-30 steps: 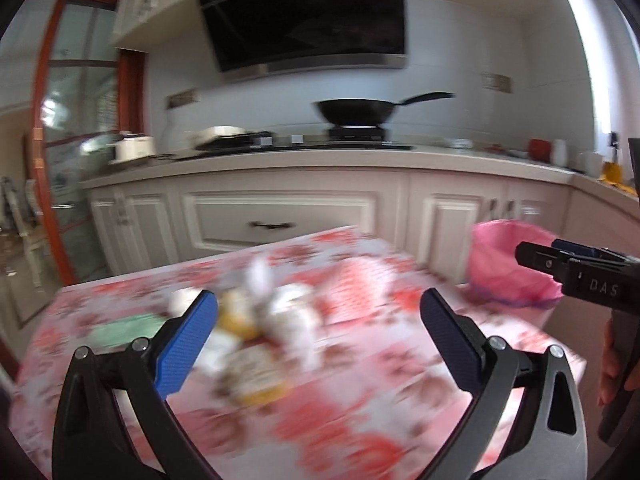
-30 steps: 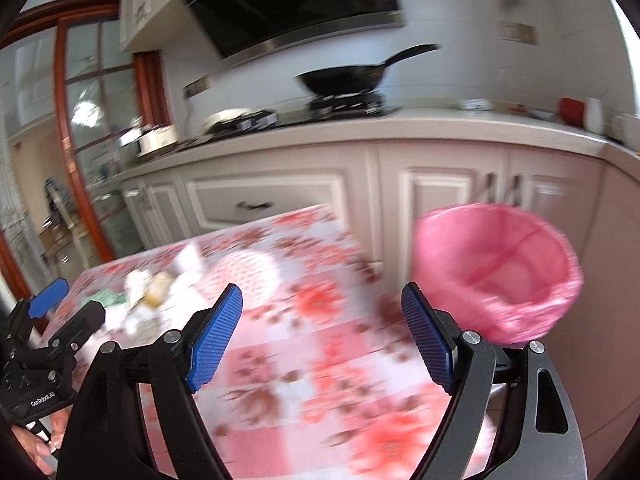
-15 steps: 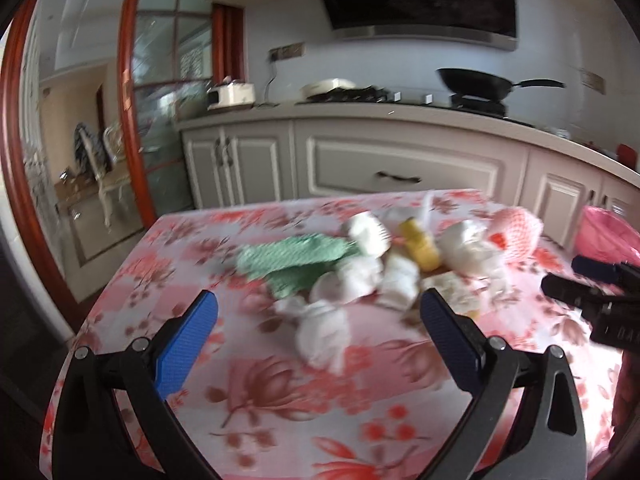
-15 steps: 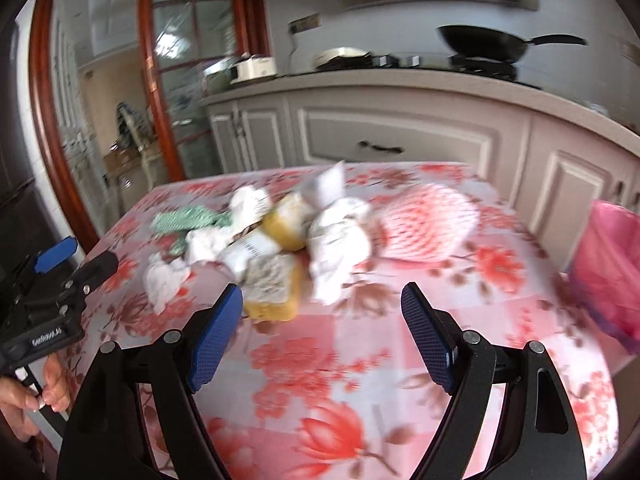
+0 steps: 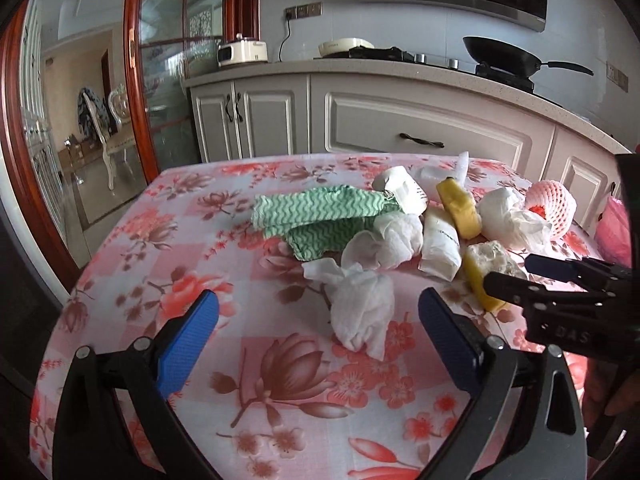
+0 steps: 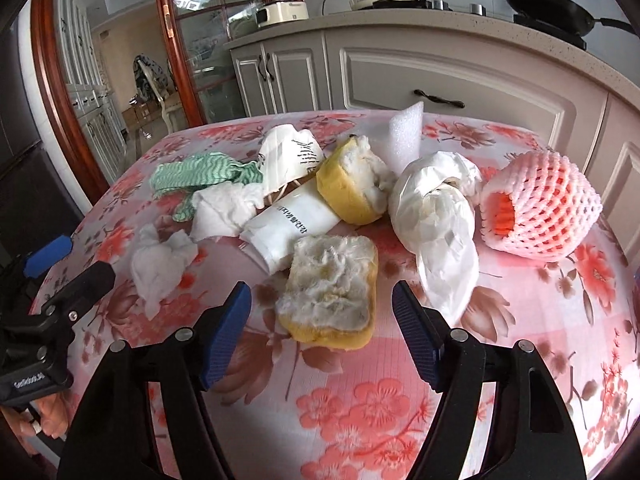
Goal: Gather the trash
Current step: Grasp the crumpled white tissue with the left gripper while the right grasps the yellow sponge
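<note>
A pile of trash lies on the floral tablecloth (image 6: 360,408). My right gripper (image 6: 322,316) hovers low over a yellow fruit rind (image 6: 328,292). The rind sits between the closing jaws, and a gap shows at each blue pad. Behind it are a white tube (image 6: 292,224), a second rind (image 6: 352,188), a knotted white bag (image 6: 436,216) and a pink foam net (image 6: 548,208). My left gripper (image 5: 318,340) stands open just short of a crumpled white tissue (image 5: 360,312). A green wavy cloth (image 5: 316,216) lies further back.
A pink-lined bin (image 5: 612,232) peeks in past the table's right edge. Grey kitchen cabinets (image 5: 420,128) run behind the table, with a black pan (image 5: 504,56) on the hob. A glass door (image 5: 172,80) stands to the left. A hand (image 6: 48,420) holds the left gripper.
Both grippers swung left from the bin and counter to the trash pile and sank toward the table. The right jaws have narrowed around the rind.
</note>
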Action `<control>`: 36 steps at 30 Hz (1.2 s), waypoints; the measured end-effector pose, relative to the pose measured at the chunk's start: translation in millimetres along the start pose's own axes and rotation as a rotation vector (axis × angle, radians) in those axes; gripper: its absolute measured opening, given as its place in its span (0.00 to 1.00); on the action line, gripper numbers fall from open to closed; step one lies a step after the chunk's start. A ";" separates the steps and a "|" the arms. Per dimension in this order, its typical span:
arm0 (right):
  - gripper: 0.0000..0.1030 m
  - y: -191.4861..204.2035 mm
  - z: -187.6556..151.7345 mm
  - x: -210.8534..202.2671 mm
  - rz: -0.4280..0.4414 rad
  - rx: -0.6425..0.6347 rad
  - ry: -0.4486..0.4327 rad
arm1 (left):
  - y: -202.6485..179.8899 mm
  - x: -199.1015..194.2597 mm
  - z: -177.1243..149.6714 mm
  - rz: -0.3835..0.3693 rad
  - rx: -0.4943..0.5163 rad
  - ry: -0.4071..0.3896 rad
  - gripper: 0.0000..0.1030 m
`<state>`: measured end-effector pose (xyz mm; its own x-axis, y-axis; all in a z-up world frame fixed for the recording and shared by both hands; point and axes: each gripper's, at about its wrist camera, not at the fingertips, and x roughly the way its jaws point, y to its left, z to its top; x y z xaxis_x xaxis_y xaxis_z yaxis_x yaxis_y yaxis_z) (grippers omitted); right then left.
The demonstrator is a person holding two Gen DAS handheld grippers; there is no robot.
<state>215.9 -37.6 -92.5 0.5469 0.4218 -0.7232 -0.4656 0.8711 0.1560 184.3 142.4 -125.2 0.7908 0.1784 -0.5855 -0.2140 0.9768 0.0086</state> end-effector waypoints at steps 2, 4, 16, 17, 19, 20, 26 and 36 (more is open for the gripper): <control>0.61 -2.2 2.5 7.8 -0.004 0.002 0.022 | -0.7 4.7 1.3 -0.008 -0.004 0.014 0.90; 0.56 -3.7 2.4 13.3 -0.003 0.005 0.042 | -2.9 8.0 3.3 -0.010 0.000 0.019 0.90; 0.45 -12.1 -4.8 -11.9 0.064 0.020 -0.010 | -16.6 40.6 12.2 0.001 0.011 0.103 0.76; 0.45 -12.8 -5.6 -15.7 0.066 0.022 -0.016 | -18.2 43.2 11.5 0.002 0.015 0.112 0.73; 0.45 -14.6 -7.5 -24.1 0.067 0.023 -0.033 | -20.2 48.2 9.7 -0.003 0.021 0.125 0.68; 0.45 -15.3 -8.2 -28.3 0.066 0.021 -0.041 | -22.3 51.4 9.1 -0.006 0.028 0.138 0.63; 0.45 -15.7 -15.5 -44.8 0.067 0.019 -0.062 | -29.7 53.7 6.5 -0.052 0.051 0.154 0.32; 0.45 -22.2 -26.0 -62.6 0.064 0.049 -0.088 | -48.5 2.7 2.9 -0.089 0.077 0.010 0.31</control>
<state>174.0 -89.8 -68.2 0.5770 0.4956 -0.6492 -0.4680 0.8521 0.2344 198.5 95.9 -124.9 0.7990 0.0898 -0.5946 -0.0985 0.9950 0.0180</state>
